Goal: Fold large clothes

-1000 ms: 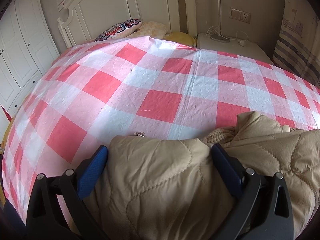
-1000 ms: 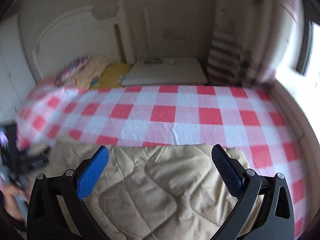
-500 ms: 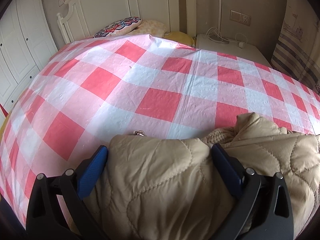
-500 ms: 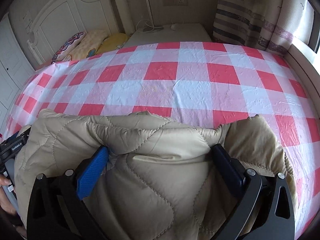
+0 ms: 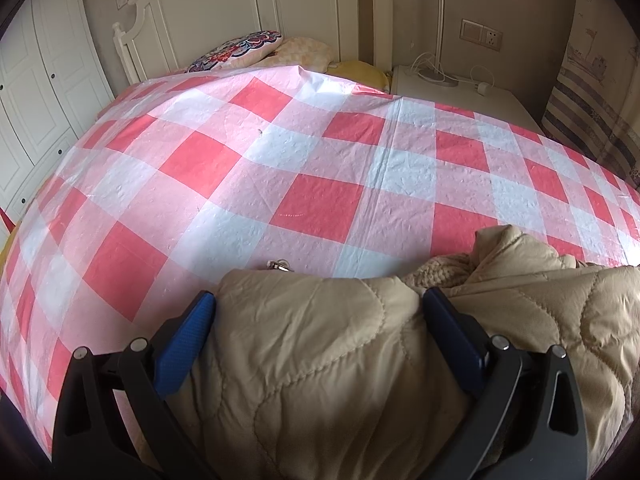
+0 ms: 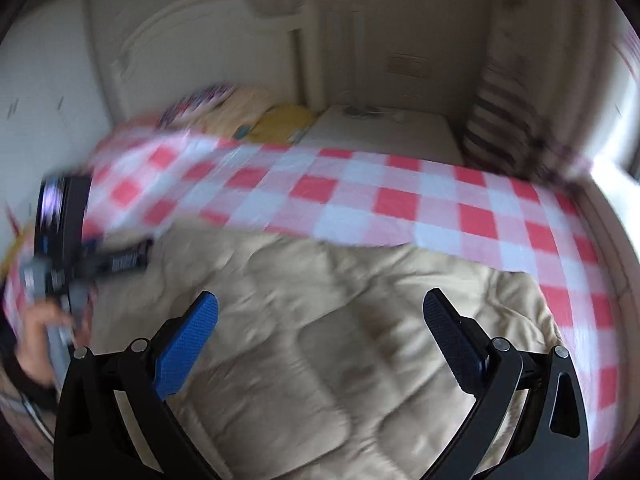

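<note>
Quilted beige jacket (image 5: 320, 360) lies on the checked bedcover's (image 5: 280, 168) near edge. Right gripper (image 6: 320, 336), spread wide, has lifted off it, probably fold released; view blurred. Left gripper (image 5: 316, 332) stays spread around a jacket fold.

Quilted jacket (image 5: 320, 360) is seen in plain beige-tan. Bed cover (image 5: 304, 168) is checked red, pink and white. Claw pads (image 5: 182, 344) are blue on black frames. One pillow (image 5: 240, 48) is patterned multicolour, another (image 5: 360, 70) yellow. Curtain (image 5: 592, 120) is striped.
</note>
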